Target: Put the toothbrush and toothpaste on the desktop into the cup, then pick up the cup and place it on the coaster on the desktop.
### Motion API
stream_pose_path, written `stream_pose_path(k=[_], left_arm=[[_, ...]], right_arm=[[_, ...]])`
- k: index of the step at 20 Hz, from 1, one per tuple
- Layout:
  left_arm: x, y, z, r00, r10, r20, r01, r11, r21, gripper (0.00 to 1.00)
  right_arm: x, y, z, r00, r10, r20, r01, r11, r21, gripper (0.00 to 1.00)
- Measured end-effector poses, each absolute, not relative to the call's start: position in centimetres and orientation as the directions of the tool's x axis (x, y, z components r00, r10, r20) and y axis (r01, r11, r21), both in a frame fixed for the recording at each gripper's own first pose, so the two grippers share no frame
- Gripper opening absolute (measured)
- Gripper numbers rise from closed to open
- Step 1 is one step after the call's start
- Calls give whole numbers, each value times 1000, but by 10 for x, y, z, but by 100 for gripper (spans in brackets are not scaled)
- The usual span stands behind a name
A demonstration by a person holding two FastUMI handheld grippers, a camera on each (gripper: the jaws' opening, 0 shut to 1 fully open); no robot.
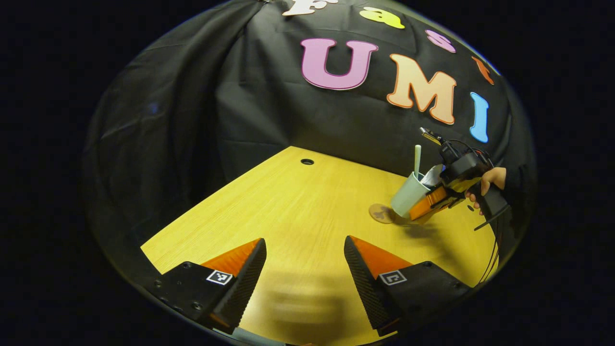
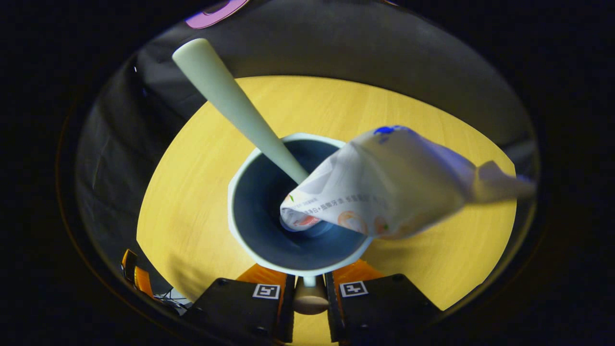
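**Cup held tilted just beside the coaster**

In the left gripper view we see the left gripper (image 1: 305, 274) low over the yellow desktop (image 1: 288, 206), its two fingers spread wide apart with nothing between them. At about twelve o'clock from it, near the far edge of the desktop, we see a small round hole (image 1: 307, 161). Moving toward two o'clock, we find the round brown coaster (image 1: 381, 213) lying flat. Just to its right the pale cup (image 1: 410, 194) leans over, its base close above the coaster's right edge; we cannot tell whether they touch. The toothbrush (image 1: 417, 161) stands up out of the cup, and the toothpaste (image 1: 433, 175) pokes out beside it. Further right, the right gripper (image 1: 430, 202) grips the cup from the side, and a hand (image 1: 490, 185) holds that gripper at the far right.

In the right gripper view we look straight down into the cup (image 2: 240, 211). The toothbrush handle (image 2: 230, 103) runs from the cup's middle toward eleven o'clock. The toothpaste tube (image 2: 394, 182) lies over the rim toward three o'clock, its crimped end outermost. At six o'clock the right gripper (image 2: 310, 293) is closed on the cup's handle (image 2: 310, 299), both fingers pressing on it.
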State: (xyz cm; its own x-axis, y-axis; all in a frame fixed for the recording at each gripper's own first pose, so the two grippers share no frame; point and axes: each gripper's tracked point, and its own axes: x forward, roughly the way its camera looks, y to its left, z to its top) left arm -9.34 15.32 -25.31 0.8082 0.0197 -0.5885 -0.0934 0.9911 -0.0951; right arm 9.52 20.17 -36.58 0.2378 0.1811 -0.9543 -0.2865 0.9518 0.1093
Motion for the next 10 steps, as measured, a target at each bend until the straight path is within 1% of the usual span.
stream_pose_path(k=[1, 2, 3, 6, 7, 8, 9, 10], left_arm=[[-93, 162, -255, 805, 30, -593, -101, 991, -87, 94], [-94, 172, -257, 802, 42, -596, -110, 991, -79, 94], [-94, 181, -258, 800, 52, -597, -121, 990, -76, 94], [-96, 201, -262, 792, 68, -607, -143, 987, -77, 94], [-95, 205, -264, 785, 72, -616, -147, 986, -72, 94], [-94, 204, -265, 781, 73, -620, -148, 986, -70, 94], [-92, 204, -266, 783, 71, -618, -147, 986, -73, 94], [-89, 203, -265, 786, 64, -615, -141, 987, -78, 94]], right_arm=[[98, 212, -369, 237, 179, -955, -291, 951, 106, 31], [99, 219, -375, 232, 166, -959, -300, 949, 91, 27], [95, 223, -380, 224, 148, -963, -307, 949, 74, 30], [93, 231, -392, 208, 114, -971, -311, 949, 45, 31], [92, 230, -391, 203, 107, -973, -307, 951, 41, 27], [95, 231, -391, 211, 103, -972, -309, 951, 34, 31], [98, 230, -390, 220, 95, -971, -310, 951, 23, 27], [94, 231, -387, 214, 91, -973, -301, 953, 23, 31]])
